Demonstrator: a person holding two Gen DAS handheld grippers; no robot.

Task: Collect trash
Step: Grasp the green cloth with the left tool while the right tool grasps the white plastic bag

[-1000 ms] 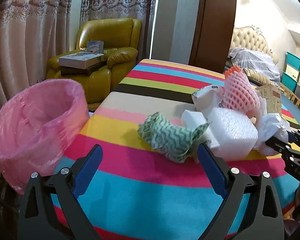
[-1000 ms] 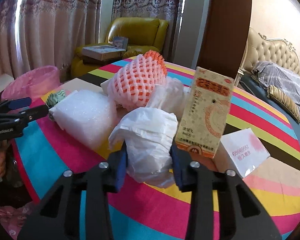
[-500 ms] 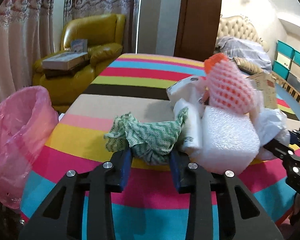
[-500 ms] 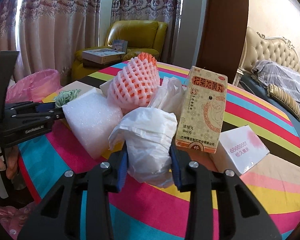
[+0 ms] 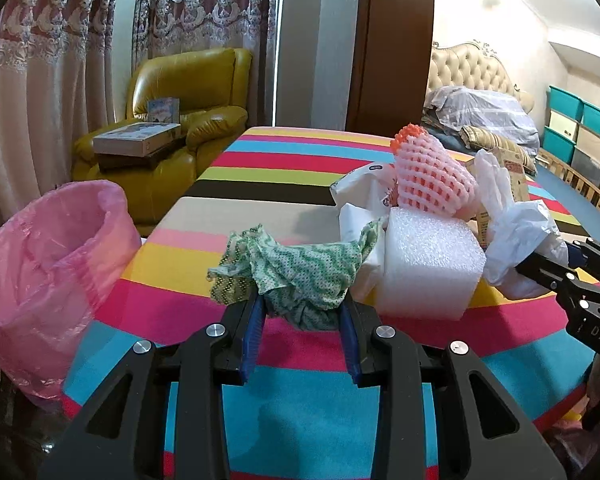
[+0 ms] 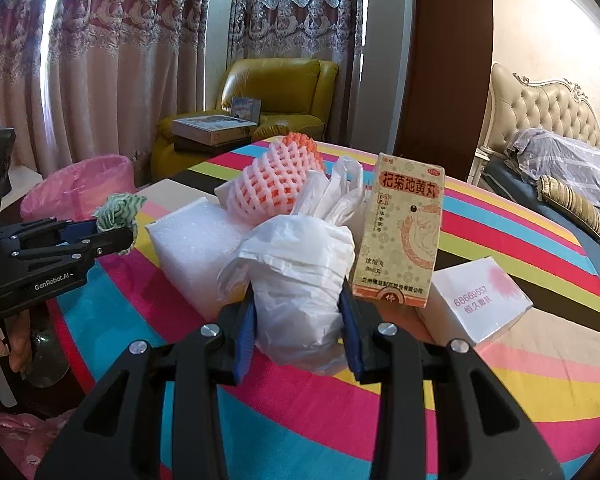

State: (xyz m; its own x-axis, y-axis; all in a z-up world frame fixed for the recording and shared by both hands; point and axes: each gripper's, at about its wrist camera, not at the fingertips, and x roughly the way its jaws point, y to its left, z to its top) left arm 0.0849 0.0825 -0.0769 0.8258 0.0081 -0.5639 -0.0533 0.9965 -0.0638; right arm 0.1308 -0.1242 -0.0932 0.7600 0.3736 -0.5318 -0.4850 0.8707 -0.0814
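Observation:
My left gripper (image 5: 302,312) is shut on a crumpled green-and-white cloth (image 5: 296,268), held just above the striped table (image 5: 292,408). From the right wrist view the same cloth (image 6: 118,210) sticks out of the left gripper (image 6: 130,236). My right gripper (image 6: 298,320) is shut on a white plastic bag (image 6: 296,276). A white foam block (image 5: 428,268), an orange fruit net (image 5: 428,180) and a yellow medicine box (image 6: 404,232) stand in the trash pile. A bin lined with a pink bag (image 5: 48,256) stands left of the table.
A white tissue box (image 6: 480,300) lies right of the medicine box. A yellow armchair (image 5: 180,120) with boxes on it stands behind the bin. A bed (image 6: 552,160) is at the far right. A person's hand (image 6: 4,336) holds the left gripper's handle.
The left gripper went from wide open to shut on the green cloth and lifted it a little. The right gripper has kept its hold on the white bag.

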